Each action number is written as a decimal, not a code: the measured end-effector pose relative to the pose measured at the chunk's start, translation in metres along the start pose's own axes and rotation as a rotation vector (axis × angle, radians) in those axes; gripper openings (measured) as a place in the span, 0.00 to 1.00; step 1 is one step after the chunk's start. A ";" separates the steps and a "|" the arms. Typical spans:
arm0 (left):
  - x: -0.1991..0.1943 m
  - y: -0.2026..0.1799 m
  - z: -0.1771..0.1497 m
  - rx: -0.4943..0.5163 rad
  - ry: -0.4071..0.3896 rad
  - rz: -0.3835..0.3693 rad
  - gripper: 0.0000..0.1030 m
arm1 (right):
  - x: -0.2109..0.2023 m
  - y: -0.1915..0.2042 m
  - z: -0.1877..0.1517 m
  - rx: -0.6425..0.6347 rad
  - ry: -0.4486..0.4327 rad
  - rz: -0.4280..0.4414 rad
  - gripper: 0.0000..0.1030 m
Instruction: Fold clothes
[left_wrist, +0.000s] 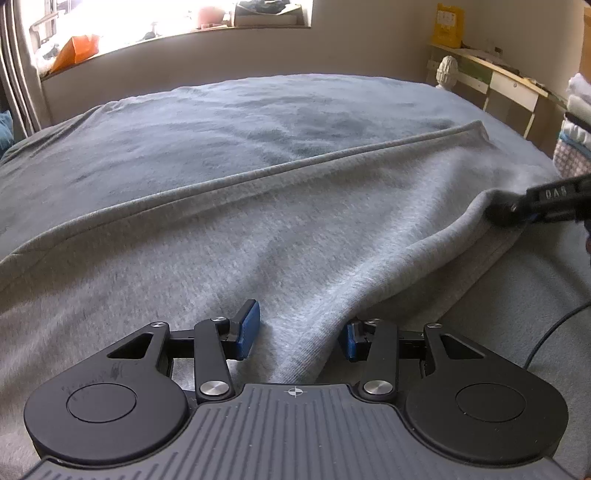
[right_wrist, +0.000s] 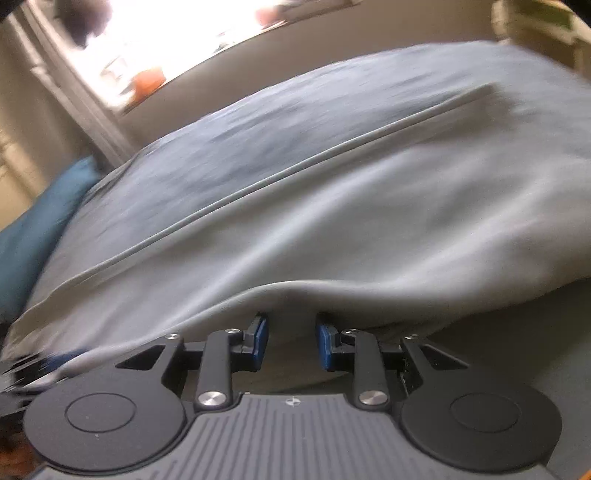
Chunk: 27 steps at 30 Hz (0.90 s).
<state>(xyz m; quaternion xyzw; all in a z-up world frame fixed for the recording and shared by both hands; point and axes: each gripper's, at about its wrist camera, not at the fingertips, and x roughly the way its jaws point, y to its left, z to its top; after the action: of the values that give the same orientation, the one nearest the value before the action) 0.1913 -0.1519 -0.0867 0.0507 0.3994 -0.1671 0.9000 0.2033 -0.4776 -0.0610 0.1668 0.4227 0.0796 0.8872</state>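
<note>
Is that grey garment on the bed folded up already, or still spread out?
Mostly spread out. The grey garment lies wide across the bed, though its far edge shows two layers, so it looks doubled over once.

Blown-out window (left_wrist: 155, 22) glare; right-view blur

The left hand-held gripper (left_wrist: 299, 332) has a grey ribbed housing with a small white crosshair mark at its front edge. Two round black discs flank the housing, each with a raised circular cap; the left disc bears faint scratched scribbles. Black linkage bars with silver screw heads run forward to two fingers (left_wrist: 248, 328) faced with blue pads. A thin black cable (left_wrist: 554, 332) curves away at its right. The right hand-held gripper (right_wrist: 291, 341) is built alike: grey ribbed body, black discs, silver screws, blue pads (right_wrist: 260, 339). Seen from the left wrist view, its black side carries blurred white lettering.
</note>
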 end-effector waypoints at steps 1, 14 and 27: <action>0.000 0.000 0.000 -0.001 0.001 -0.001 0.43 | -0.002 -0.014 0.005 0.026 -0.014 -0.016 0.28; 0.005 -0.001 0.000 0.000 0.012 0.007 0.43 | 0.014 -0.078 0.069 -0.277 0.121 -0.265 0.28; 0.007 -0.002 0.001 0.005 0.017 0.004 0.43 | 0.002 -0.102 0.075 -0.304 0.320 -0.412 0.34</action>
<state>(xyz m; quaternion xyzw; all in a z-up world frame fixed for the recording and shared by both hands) 0.1957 -0.1560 -0.0909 0.0552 0.4067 -0.1656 0.8967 0.2625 -0.5894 -0.0552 -0.0716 0.5655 -0.0145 0.8215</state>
